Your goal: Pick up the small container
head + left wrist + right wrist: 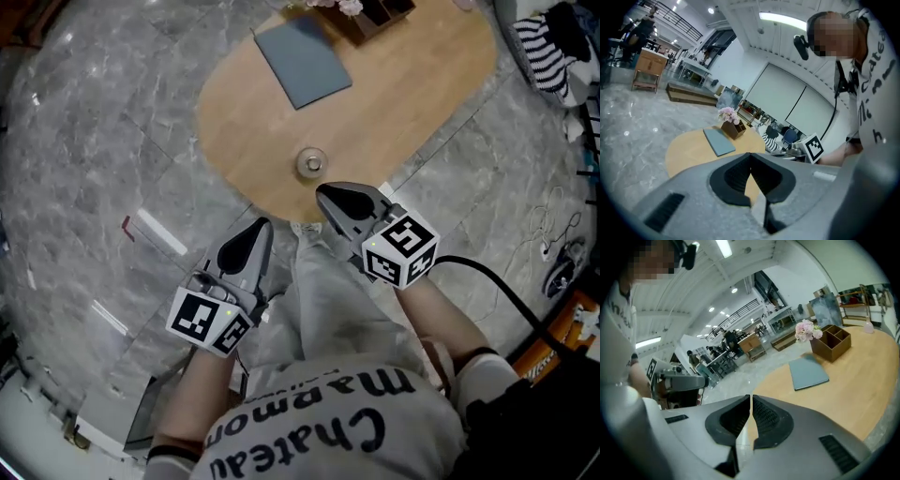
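The small container (310, 162), a round clear pot with a lid, stands near the front edge of the oval wooden table (412, 103). My right gripper (323, 194) hovers just in front of and slightly right of it, jaws shut and empty, not touching it. My left gripper (263, 225) is lower left, off the table edge over the floor, also shut with nothing in it. The left gripper view shows the left gripper (750, 154) with pads meeting; the right gripper view shows the right gripper (751, 397) the same way. Neither gripper view shows the container.
A grey-blue notebook (302, 58) lies at the table's far side, beside a wooden organiser (375, 14) with pink flowers (806, 330). Grey marble floor (84, 141) surrounds the table. A black cable (497, 286) trails right; striped cloth (544, 52) sits at top right.
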`<action>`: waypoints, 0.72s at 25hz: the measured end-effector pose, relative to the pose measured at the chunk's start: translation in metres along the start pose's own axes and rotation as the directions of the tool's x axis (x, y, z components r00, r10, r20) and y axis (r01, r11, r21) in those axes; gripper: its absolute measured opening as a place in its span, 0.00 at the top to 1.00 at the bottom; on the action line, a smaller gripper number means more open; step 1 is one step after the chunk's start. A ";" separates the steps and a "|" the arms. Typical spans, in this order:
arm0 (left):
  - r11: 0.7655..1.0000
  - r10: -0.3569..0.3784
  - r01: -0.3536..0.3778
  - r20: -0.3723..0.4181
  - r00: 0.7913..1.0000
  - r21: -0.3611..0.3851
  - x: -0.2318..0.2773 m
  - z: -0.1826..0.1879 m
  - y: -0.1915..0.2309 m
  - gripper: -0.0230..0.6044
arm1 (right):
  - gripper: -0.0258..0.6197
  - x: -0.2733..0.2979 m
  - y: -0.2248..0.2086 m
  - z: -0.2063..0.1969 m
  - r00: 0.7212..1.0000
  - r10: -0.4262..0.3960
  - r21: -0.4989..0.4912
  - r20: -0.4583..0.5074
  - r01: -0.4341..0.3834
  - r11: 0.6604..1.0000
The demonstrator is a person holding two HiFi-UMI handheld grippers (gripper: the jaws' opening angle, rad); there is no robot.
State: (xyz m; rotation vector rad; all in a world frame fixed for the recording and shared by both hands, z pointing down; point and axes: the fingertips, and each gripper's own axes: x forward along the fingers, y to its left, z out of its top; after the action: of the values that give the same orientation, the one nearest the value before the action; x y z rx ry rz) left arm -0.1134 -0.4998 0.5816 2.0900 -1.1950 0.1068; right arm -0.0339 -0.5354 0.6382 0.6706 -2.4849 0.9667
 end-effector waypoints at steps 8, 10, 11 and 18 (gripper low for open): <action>0.996 0.067 -0.069 -0.058 0.996 -0.047 0.022 -0.031 0.036 0.94 | 0.53 0.026 -0.054 -0.018 0.995 -0.093 -0.173 0.043 0.099 0.980; 0.992 0.109 -0.112 -0.058 0.992 -0.062 0.018 -0.032 0.050 0.94 | 0.50 0.034 -0.068 -0.028 0.995 -0.096 -0.160 0.022 0.098 0.982; 0.989 0.125 -0.129 -0.059 0.990 -0.068 0.017 -0.032 0.056 0.94 | 0.49 0.041 -0.074 -0.034 0.996 -0.090 -0.169 -0.001 0.089 0.982; 0.976 0.190 -0.198 -0.085 0.978 -0.087 0.008 -0.029 0.078 0.94 | 0.47 0.090 -0.085 -0.064 0.987 -0.043 -0.258 -0.158 0.001 0.966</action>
State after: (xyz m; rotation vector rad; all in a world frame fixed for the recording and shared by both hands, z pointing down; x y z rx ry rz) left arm -0.1618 -0.5125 0.6480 1.8673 -1.3297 0.2142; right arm -0.0482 -0.5710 0.7725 0.5126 -2.3954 0.6463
